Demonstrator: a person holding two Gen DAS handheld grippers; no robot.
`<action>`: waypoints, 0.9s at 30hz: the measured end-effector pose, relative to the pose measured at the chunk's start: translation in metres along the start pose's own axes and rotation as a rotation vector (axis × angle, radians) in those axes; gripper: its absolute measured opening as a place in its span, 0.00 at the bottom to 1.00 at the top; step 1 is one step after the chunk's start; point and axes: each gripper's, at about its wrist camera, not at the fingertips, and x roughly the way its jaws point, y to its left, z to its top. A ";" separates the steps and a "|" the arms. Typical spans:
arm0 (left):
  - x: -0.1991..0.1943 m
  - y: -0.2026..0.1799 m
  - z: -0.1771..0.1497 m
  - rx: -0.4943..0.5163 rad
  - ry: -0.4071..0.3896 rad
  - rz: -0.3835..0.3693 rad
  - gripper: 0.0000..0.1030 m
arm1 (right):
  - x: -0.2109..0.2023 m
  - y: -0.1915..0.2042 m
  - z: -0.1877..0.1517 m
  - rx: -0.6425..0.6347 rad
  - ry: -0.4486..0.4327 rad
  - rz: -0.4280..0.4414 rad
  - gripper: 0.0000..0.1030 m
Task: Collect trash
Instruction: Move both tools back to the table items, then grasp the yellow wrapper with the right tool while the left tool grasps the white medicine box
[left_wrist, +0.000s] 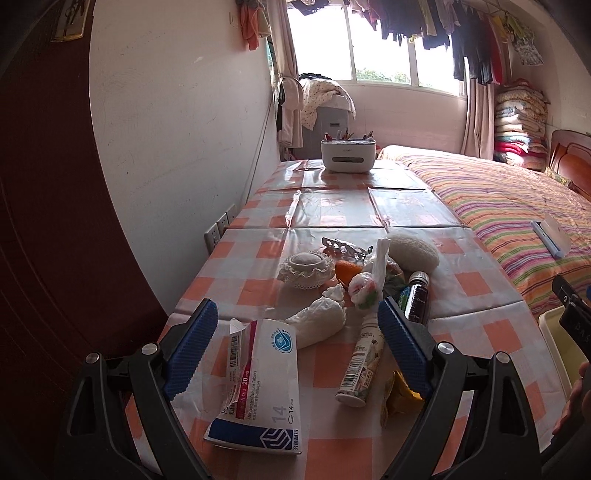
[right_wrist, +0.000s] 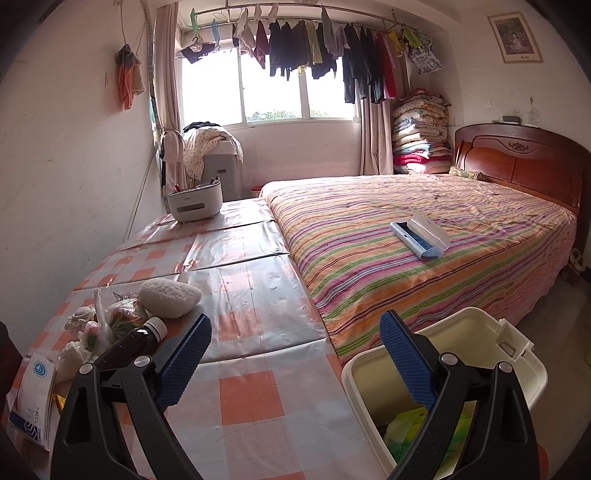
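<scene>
Striped bedspread (right_wrist: 424, 236) covers the bed at frame right; a blue-and-white case (right_wrist: 419, 234) lies open on it. Wooden headboard (right_wrist: 517, 166) at far right. Laundry (right_wrist: 325, 48) hangs across the window top. White desk organiser (right_wrist: 194, 203) stands centre-left on the checked tablecloth (right_wrist: 251, 398).

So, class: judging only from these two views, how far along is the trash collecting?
Done: some green and yellow wrappers already lie in the cream bin. In hand: nothing; the left tool and right tool are both open and empty. Left: the medicine box, white bottle, brown bottle and crumpled tissue remain on the table.
</scene>
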 end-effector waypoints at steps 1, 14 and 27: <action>-0.001 0.006 -0.002 -0.002 0.005 0.000 0.85 | 0.001 0.002 -0.001 0.002 0.007 0.014 0.87; -0.005 0.067 -0.030 -0.022 0.090 -0.089 0.87 | 0.004 0.061 -0.022 -0.045 0.154 0.445 0.87; 0.010 0.070 -0.043 -0.015 0.174 -0.160 0.87 | 0.011 0.144 -0.058 -0.386 0.335 0.602 0.87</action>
